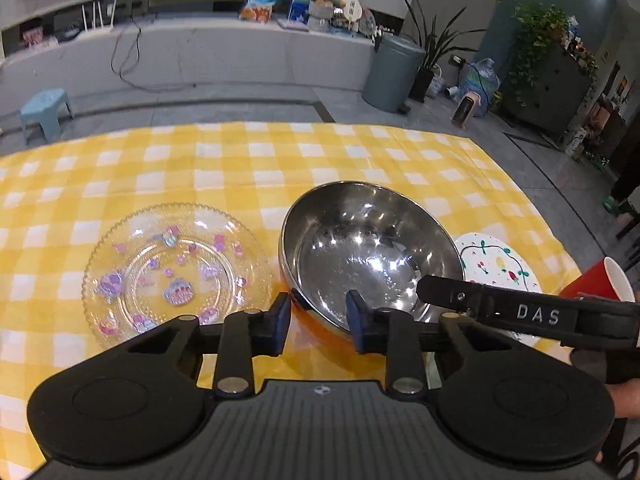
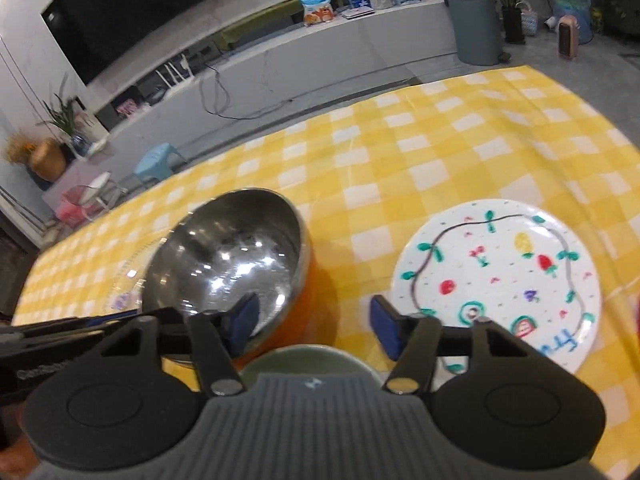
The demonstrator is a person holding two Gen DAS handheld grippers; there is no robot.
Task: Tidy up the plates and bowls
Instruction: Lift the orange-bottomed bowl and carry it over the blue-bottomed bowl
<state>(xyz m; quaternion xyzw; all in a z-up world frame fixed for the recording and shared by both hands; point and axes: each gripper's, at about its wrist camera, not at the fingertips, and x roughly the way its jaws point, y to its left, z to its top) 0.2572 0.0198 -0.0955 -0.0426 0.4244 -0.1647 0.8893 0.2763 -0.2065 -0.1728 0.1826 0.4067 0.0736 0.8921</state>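
A steel bowl (image 1: 368,252) with an orange outside stands mid-table on the yellow checked cloth. My left gripper (image 1: 320,320) straddles its near rim, one pad outside and one inside, both against the wall. My right gripper (image 2: 314,324) straddles the bowl's (image 2: 224,256) right wall. Its left fingertip (image 2: 244,318) is inside the bowl, and its right one hangs apart over the cloth. A clear glass plate (image 1: 176,272) with pink and purple prints lies left of the bowl. A white painted plate (image 2: 500,284) lies to the right. A green bowl (image 2: 312,354) peeks out under the right gripper.
A red paper cup (image 1: 600,280) stands at the table's right edge beyond the white plate. The right gripper's arm (image 1: 536,314) crosses low over that plate. The far half of the cloth (image 1: 280,160) holds nothing. Beyond the table are a grey bin, a stool and plants.
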